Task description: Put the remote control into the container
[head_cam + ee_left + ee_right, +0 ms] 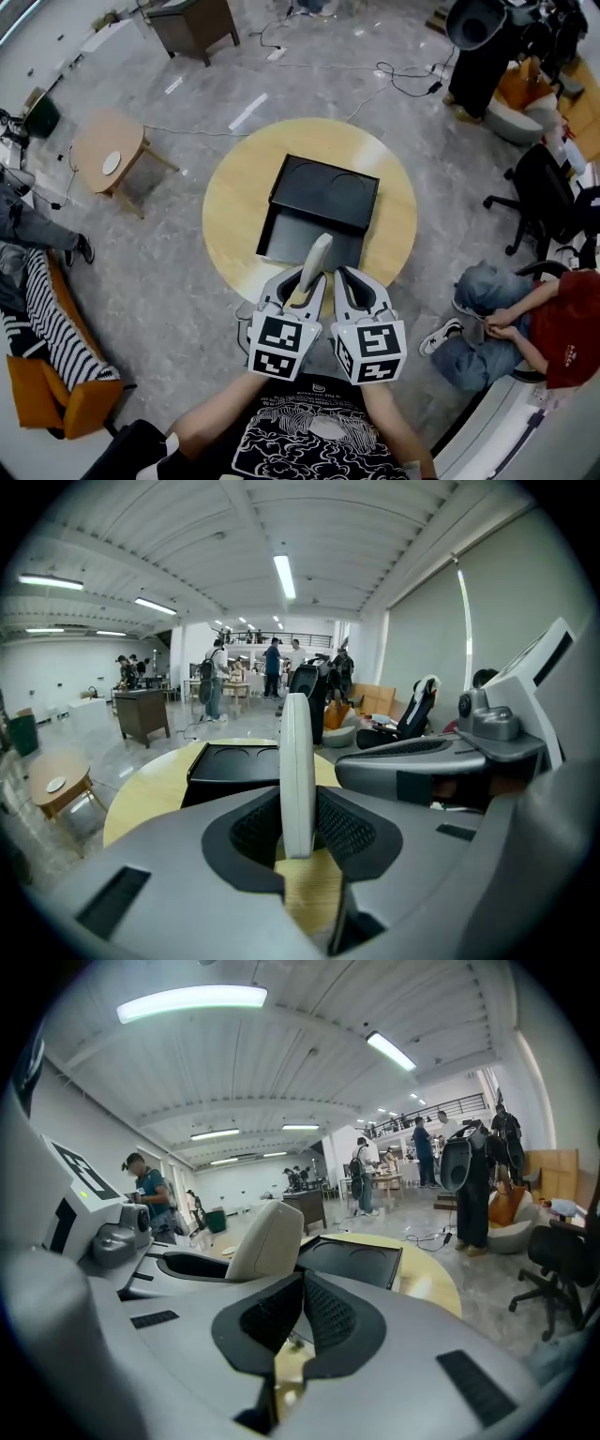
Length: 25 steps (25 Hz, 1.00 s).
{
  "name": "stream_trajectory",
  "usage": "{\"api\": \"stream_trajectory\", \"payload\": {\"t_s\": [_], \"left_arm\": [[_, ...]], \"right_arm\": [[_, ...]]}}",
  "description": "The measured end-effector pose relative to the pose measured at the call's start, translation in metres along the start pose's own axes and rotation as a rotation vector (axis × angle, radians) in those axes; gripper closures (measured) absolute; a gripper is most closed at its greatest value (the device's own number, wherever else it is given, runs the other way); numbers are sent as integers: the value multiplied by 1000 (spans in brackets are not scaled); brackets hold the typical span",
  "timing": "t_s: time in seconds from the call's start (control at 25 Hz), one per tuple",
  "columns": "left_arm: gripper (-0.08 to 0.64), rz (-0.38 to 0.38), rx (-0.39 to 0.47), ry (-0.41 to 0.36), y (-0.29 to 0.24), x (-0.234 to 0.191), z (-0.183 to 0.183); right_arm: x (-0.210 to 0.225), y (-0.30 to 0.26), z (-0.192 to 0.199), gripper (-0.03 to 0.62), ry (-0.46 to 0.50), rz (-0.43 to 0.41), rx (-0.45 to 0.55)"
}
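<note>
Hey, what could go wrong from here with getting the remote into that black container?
1. The left gripper pinches the remote control only at its lower end. Most of it stands free, so it may pivot or slip when tilted.
2. The right gripper, shut and empty, sits close beside the left one and could knock the remote.
3. The black container looks shallow, so a high release might bounce out.

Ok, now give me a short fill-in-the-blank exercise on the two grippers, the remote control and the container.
1. The left gripper is shut on the remote control; the right gripper, jaws together, holds ____.
2. The container sits on a ____ wooden table.
3. The container's colour is ____.

Missing words: nothing; round; black.
</note>
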<state>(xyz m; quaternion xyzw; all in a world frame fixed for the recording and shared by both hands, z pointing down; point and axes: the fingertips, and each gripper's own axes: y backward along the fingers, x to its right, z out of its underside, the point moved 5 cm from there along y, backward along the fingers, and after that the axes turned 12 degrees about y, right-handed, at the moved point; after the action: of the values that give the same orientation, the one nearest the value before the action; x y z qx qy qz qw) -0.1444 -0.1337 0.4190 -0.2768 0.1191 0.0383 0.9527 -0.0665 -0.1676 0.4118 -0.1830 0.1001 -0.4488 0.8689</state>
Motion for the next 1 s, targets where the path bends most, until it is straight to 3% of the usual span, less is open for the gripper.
{"api": "stream_trajectory", "payload": {"t_s": [1.0], "left_arm": [[451, 264, -301, -438, -86, -61, -8]], "right_arm": [[40, -64, -17, 568, -95, 272, -38]]}}
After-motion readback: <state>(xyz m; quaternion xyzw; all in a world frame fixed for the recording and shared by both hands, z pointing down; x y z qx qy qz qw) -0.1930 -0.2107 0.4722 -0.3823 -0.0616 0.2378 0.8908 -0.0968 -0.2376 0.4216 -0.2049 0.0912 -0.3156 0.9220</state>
